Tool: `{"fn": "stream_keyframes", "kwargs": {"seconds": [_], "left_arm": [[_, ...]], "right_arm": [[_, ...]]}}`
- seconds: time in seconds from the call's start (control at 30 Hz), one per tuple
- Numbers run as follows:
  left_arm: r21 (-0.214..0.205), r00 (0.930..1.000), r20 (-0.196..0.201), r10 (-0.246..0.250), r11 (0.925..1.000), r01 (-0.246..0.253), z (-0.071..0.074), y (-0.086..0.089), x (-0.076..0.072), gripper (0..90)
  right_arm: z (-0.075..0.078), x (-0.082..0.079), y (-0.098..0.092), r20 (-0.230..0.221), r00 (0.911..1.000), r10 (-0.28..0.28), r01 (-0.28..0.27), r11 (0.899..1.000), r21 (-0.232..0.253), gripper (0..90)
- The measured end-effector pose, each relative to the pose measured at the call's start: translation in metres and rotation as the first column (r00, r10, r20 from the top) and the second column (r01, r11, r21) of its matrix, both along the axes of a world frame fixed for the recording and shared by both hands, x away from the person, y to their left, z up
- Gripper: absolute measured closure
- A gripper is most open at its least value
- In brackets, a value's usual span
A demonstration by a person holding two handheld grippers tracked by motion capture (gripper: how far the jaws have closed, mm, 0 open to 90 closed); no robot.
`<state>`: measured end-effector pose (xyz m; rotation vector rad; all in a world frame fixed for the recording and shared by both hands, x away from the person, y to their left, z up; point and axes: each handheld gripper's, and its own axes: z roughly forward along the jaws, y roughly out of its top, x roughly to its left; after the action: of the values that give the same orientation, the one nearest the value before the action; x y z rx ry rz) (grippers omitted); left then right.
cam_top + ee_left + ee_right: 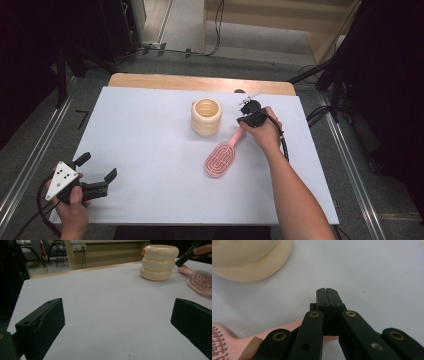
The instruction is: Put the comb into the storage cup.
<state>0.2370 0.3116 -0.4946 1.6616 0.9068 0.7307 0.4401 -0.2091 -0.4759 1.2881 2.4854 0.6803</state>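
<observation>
Two hand-held black two-jaw grippers at a white-topped table (150,150) with a pale wooden far edge. The right gripper (248,116), held in the person's right hand (265,134), points down at the handle end of a pink plastic paddle hairbrush (222,157) that lies flat on the white surface, bristles up, its handle angled toward the far right. In the right gripper view the right gripper's (327,291) jaws are pressed together with only a thin seam between their tips and nothing between them; the pink handle (262,338) passes just beneath and to the near side of the closed tips, though whether they touch it cannot be told. A cream-coloured ribbed cup of three stacked rounded rings (206,116) stands upright just beyond and to one side of these tips, near the brush handle but apart from it; its base rim shows at the upper left of the right gripper view (249,270). The left gripper (95,172), carrying a grey three-cornered plate and held in the left hand (72,207), rests at the near left corner of the table with its jaws spread wide and nothing between them. In the left gripper view the bare white surface lies between its jaws, and the ribbed cup (158,262) and the bristled head of the brush (201,282) lie well beyond them, toward the right.
</observation>
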Motion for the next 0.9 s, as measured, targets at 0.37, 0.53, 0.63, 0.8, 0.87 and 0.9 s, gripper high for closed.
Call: {"fn": "stream_keyframes", "kwargs": {"seconds": [0.37,0.53,0.63,0.8,0.87,0.9], "left_arm": [[0.001,1.0000,0.000,-0.001,1.0000,0.001,0.000,0.000,0.000,0.0],[-0.002,1.0000,0.000,-0.002,1.0000,0.002,0.000,0.000,0.000,0.0],[-0.001,1.0000,0.000,-0.002,1.0000,0.002,0.000,0.000,0.000,0.0],[0.001,1.0000,-0.001,-0.001,1.0000,0.001,0.000,0.000,0.000,0.0],[0.002,1.0000,-0.001,0.000,1.0000,0.000,0.000,0.000,0.000,0.0],[0.002,1.0000,-0.001,0.000,1.0000,0.000,0.000,0.000,0.000,0.0]], "right_arm": [[-0.005,0.001,-0.002,-0.039,0.9992,-0.005,0.004,0.999,-0.035,88.1],[-0.005,-0.007,-0.009,-0.056,0.9984,-0.007,0.005,0.999,-0.037,88.1],[-0.004,-0.011,-0.012,-0.063,0.9980,-0.001,-0.002,0.999,-0.044,88.1],[-0.003,-0.023,-0.021,-0.078,0.9969,0.010,-0.014,0.999,-0.049,88.1],[-0.003,-0.031,-0.026,-0.089,0.9959,0.014,-0.017,0.999,-0.038,88.1],[-0.004,-0.034,-0.028,-0.099,0.9950,0.013,-0.016,0.999,-0.033,88.1]]}}
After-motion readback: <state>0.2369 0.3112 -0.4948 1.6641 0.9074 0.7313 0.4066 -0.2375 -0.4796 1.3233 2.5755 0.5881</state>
